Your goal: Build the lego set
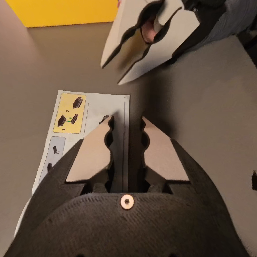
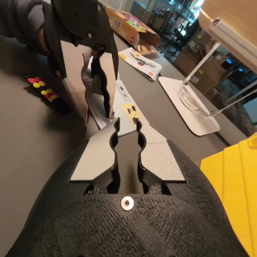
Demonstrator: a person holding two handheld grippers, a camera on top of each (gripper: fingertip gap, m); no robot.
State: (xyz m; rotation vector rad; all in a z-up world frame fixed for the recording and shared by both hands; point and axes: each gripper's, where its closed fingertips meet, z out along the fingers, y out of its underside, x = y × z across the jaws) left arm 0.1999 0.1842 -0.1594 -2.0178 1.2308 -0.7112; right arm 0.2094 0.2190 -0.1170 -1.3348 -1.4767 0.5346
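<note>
An open instruction booklet (image 1: 94, 108) lies flat on the grey table (image 1: 194, 111); it also shows in the right wrist view (image 2: 125, 111). My left gripper (image 1: 128, 118) is open and empty, its tips down over the booklet's page. In the right wrist view the left gripper (image 2: 98, 118) points steeply down at the page edge; contact cannot be told. My right gripper (image 2: 128, 121) is open and empty, just short of the booklet. It also shows in the left wrist view (image 1: 111, 75), beyond the page. A black lego build with red and yellow round pieces (image 2: 43, 90) lies left of the left gripper.
A second booklet (image 2: 140, 65) and an opened lego box (image 2: 132, 32) lie farther back. A white stand base (image 2: 187, 104) with clear acrylic arms stands on the right. A yellow object (image 2: 229, 180) is near right, another yellow object (image 1: 62, 12) is far left. A black piece (image 1: 254, 179) sits at the right edge. Left tips to right tips: about 6 cm.
</note>
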